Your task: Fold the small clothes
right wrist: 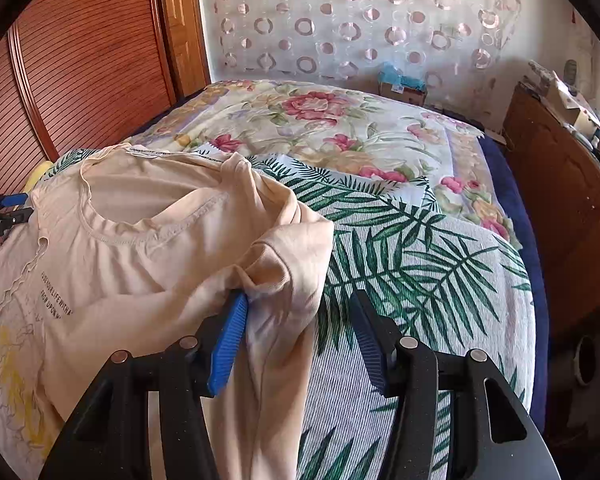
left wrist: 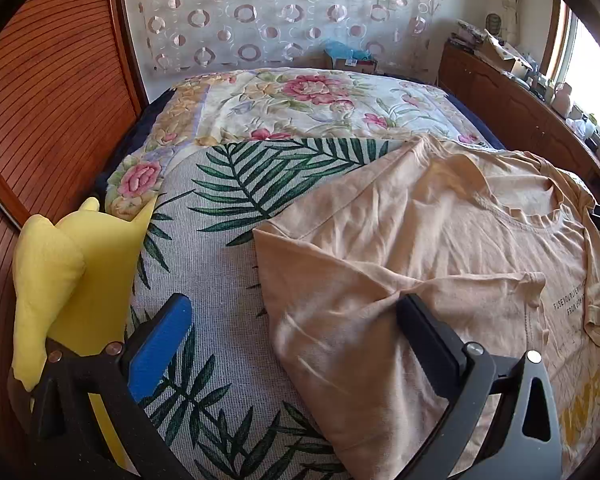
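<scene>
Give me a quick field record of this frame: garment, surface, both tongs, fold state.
garment: peach cotton t-shirt with printed text, front up, collar toward the headboard wall
surface: palm-leaf print woven cover over a floral quilt
left tongs: open, straddling the shirt's left side edge
right tongs: open, the shirt's bunched sleeve between the fingers
fold state: sleeves partly turned in, body not yet folded
beside: yellow plush toy

Black gripper (right wrist: 296, 340) frames, ribbed blue pads (right wrist: 228, 344), silver round screws (right wrist: 409, 342).
</scene>
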A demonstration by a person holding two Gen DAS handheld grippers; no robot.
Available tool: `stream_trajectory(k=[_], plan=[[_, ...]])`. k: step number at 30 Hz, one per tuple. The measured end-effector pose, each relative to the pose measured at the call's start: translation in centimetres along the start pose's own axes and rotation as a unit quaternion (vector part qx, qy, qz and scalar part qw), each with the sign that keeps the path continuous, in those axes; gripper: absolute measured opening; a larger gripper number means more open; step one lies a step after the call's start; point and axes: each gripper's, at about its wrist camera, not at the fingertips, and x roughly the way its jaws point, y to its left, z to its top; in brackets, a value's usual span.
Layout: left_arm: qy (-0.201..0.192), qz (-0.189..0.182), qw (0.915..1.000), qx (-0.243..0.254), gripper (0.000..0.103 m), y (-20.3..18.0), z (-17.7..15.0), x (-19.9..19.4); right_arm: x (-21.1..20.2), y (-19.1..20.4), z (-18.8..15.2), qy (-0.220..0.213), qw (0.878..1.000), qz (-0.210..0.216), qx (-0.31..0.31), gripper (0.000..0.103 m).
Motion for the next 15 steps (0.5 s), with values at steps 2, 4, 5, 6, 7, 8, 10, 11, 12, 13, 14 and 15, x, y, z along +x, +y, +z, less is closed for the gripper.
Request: stream_trajectory(k=[2, 4, 5, 6, 7, 8, 10, 11, 12, 13, 14, 15], plan=[[0.0, -0.001, 1.0, 0.0, 0.103, 0.1, 0.0, 0.0, 0.2, -0.2, 0.3, 0.001, 1.0, 0.005, 0.0, 0.055], [0.002, -0.001, 1.0, 0.002, 0.102, 0.1, 0.1, 0.0, 0.4, -0.3, 0.5, 0.0, 1.0, 0.008, 0.002, 0.055], [0.0, -0.003, 1.0, 0.003, 0.101, 0.1, 0.1, 0.1, 0.5, -0.4, 0.5, -0.001, 1.0, 0.008, 0.002, 0.055], [-0.005, -0.01, 0.9999, 0.009, 0.094, -0.1, 0.2, 0.0, 0.6, -0.3, 0.6, -0.002, 1.0, 0.009, -0.001, 0.055], [-0.011, -0.018, 0.9996, 0.018, 0.086, -0.4, 0.2, -0.2, 0.8, -0.3, 0.6, -0.002, 1.0, 0.009, -0.003, 0.055], [-0.014, -0.025, 0.9993, 0.024, 0.082, -0.7, 0.3, -0.3, 0.9, -0.3, 0.7, -0.001, 1.0, 0.011, -0.004, 0.055], [-0.021, -0.041, 0.9985, 0.029, 0.062, -1.1, 0.6, -0.4, 1.0, -0.2, 0.8, -0.002, 1.0, 0.012, -0.008, 0.053], [-0.025, -0.045, 0.9982, 0.03, 0.056, -1.2, 0.7, -0.5, 1.1, -0.2, 0.9, -0.003, 1.0, 0.017, -0.009, 0.047], [-0.029, -0.037, 0.9984, 0.033, 0.039, -1.4, 0.8, -0.5, 1.2, -0.1, 1.0, -0.005, 1.0, 0.018, -0.009, 0.039], [-0.031, -0.026, 0.9985, 0.036, 0.027, -1.5, 1.0, -0.5, 1.2, 0.0, 1.0, -0.008, 1.0, 0.02, -0.005, 0.031], [-0.033, -0.023, 0.9985, 0.038, 0.024, -1.5, 1.2, -0.5, 1.1, 0.0, 0.9, -0.012, 1.0, 0.026, 0.002, 0.014], [-0.035, -0.026, 0.9984, 0.036, 0.012, -1.6, 1.2, -0.6, 1.0, 0.2, 0.8, -0.015, 1.0, 0.027, 0.005, 0.01]])
